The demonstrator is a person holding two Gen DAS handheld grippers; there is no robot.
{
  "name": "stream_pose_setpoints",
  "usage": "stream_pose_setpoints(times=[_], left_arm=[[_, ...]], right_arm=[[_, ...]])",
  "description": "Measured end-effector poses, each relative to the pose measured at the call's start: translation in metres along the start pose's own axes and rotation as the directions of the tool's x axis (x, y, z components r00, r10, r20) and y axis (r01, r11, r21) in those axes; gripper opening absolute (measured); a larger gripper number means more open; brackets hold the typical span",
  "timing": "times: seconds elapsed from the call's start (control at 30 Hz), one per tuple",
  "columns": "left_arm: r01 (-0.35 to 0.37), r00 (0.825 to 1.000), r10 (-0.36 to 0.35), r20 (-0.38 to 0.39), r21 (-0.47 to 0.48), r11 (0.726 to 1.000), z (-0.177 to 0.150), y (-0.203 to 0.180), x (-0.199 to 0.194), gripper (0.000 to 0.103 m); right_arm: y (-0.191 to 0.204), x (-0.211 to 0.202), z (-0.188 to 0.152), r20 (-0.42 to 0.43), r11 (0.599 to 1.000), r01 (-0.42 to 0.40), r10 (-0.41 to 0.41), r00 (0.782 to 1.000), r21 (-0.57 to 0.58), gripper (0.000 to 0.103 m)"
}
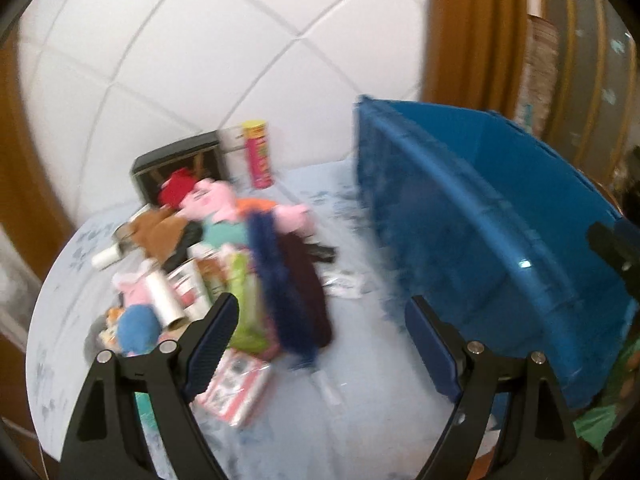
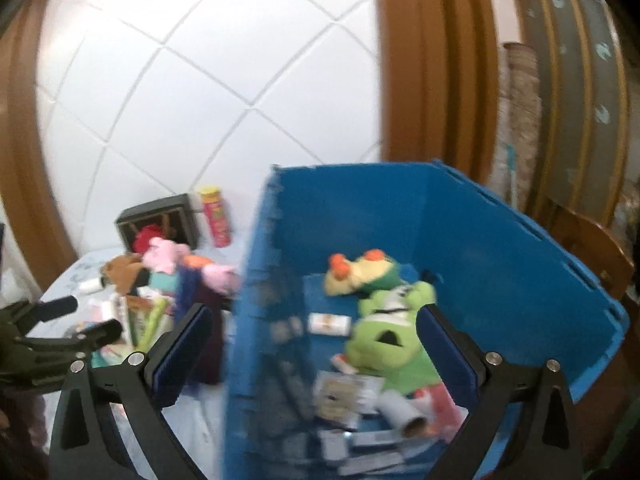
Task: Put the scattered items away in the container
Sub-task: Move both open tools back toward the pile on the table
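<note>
Right wrist view is showing the blue bin partly filled, a pile lying left of it. Both the left gripper and right gripper are gaping empty; picking outer, loose items probably works best.

A home. White wall tiles and a wooden door frame rise on the far side. Plush toys litter the near tabletop.

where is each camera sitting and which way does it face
Left wrist: on the left hand-held gripper, open, facing the cluttered pile on the pale table, blue plastic bin at right; the right hand-held gripper's tip shows at the far right.
Right wrist: on the right hand-held gripper, open, looking down into the bin at a green plush toy; the left hand-held gripper shows at left.
Shared: bin, pile, pink-and-yellow snack can.
</note>
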State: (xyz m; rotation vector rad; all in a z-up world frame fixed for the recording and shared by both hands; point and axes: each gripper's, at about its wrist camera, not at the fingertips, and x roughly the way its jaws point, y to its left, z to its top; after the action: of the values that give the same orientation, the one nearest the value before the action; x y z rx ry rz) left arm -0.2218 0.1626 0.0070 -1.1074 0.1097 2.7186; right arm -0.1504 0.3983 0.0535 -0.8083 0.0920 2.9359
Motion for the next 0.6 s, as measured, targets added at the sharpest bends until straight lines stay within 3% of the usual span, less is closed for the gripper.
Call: stream_pose_setpoints(times=[0.37,0.47,0.6], left_arm=[[-0.186,0.980,0.174,-0.097,-0.135,0.973,-0.067,0.168,0.005,0.085],[-0.190,0.976,0.172,-0.135,-0.139,0.972,-0.085,0.190,0.016,0.085],[-0.197,0.968,0.169,-0.184,-0.144,0.970,-0.109,0.219,0.031,0.085]], right_arm=[[0.152,0.029,-0.017,-0.031,0.978,-0.162,0.160,0.987,-0.128,0.103],[0.186,0.046,-0.032,-0.067,0.975,-0.183,0.175,0.982,-0.130,0.103],[0.221,0.079,-0.063,-0.178,0.966,-0.234,0.212,0.961,-0.111,0.103]])
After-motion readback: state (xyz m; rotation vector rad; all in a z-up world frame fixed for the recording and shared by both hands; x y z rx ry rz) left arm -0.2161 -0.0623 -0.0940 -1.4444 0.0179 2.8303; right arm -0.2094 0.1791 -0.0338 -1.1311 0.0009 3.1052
